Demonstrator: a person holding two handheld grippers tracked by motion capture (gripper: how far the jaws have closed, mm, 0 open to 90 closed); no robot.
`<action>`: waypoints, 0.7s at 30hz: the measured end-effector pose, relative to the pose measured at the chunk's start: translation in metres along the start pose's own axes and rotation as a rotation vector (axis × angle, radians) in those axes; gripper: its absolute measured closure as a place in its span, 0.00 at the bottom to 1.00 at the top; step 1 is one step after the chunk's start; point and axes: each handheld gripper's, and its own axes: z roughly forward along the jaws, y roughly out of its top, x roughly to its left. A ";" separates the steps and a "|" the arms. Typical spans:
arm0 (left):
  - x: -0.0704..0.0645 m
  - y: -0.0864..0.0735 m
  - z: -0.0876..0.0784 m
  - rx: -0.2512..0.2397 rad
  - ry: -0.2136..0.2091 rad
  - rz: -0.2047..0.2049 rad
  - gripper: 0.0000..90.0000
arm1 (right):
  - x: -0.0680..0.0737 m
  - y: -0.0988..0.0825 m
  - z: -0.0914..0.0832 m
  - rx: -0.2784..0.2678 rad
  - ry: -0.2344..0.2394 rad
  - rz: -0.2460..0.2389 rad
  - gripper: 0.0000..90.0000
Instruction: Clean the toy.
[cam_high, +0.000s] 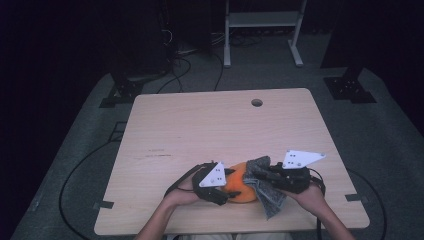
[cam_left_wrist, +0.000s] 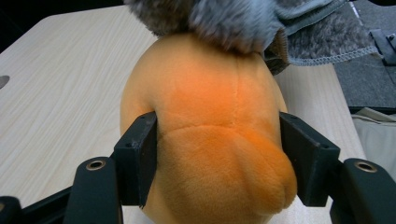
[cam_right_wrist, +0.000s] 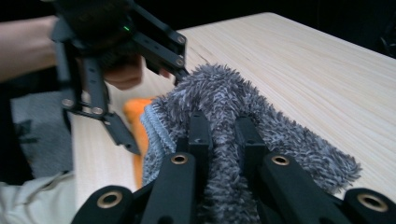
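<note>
- My left tool (cam_high: 226, 192) clamps the orange plush toy (cam_high: 243, 183) across its body, one jaw pressing each flank, near the front edge of the surface (cam_high: 210, 125).
- The toy stands between my two tools; in the left gripper view its long axis rises away from the jaws toward the rounded top (cam_left_wrist: 210, 60).
- My right tool (cam_high: 260, 176) is pinched together on a grey fluffy cloth (cam_right_wrist: 261, 126), its jaws buried in the pile.
- The cloth rests on the toy's top, so my right hand is nearer that end for wiping or covering it.
</note>
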 end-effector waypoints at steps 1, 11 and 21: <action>0.001 -0.001 0.000 -0.005 0.008 -0.016 0.37 | -0.002 -0.001 0.001 0.005 -0.004 0.007 0.88; 0.005 -0.002 0.002 0.004 0.055 -0.155 0.36 | -0.006 -0.007 -0.006 0.022 -0.063 0.028 0.89; -0.005 0.012 0.004 0.052 0.072 0.034 0.39 | 0.033 0.033 0.023 0.054 0.024 -0.125 0.89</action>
